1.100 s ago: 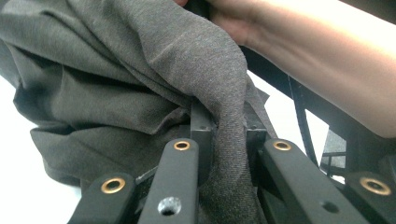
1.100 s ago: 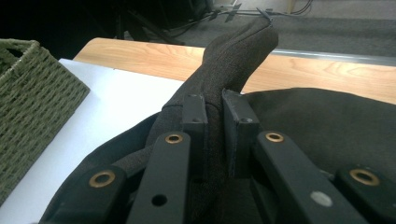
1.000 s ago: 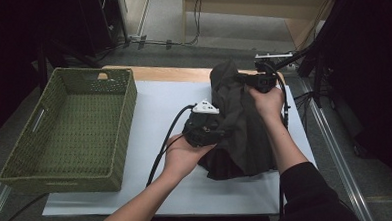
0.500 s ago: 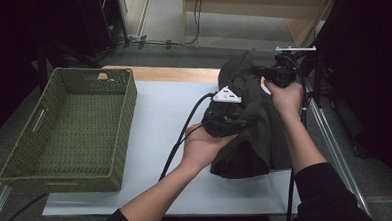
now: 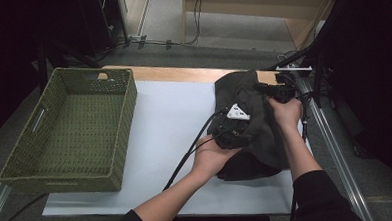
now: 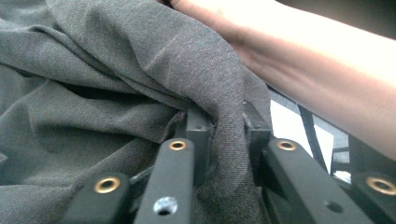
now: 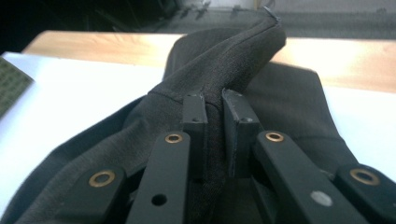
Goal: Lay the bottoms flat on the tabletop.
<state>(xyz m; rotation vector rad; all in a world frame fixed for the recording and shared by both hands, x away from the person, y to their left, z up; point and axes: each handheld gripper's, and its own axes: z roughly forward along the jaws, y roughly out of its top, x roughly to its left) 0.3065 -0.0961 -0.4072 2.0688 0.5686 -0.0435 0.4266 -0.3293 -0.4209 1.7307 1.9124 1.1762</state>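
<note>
I am holding a dark grey garment (image 5: 250, 133) at the right of the white surface (image 5: 169, 121), well apart from the green basket (image 5: 67, 131) at the left. My left gripper (image 6: 223, 122) has just been easing open, yet a fold is still sitting between its fingers; my right gripper (image 7: 214, 106) is pinching a raised ridge. The cloth looks soft, light and limp, so it will likely be sagging and slipping; I am judging seams and thick folds the surest places to grip.
</note>
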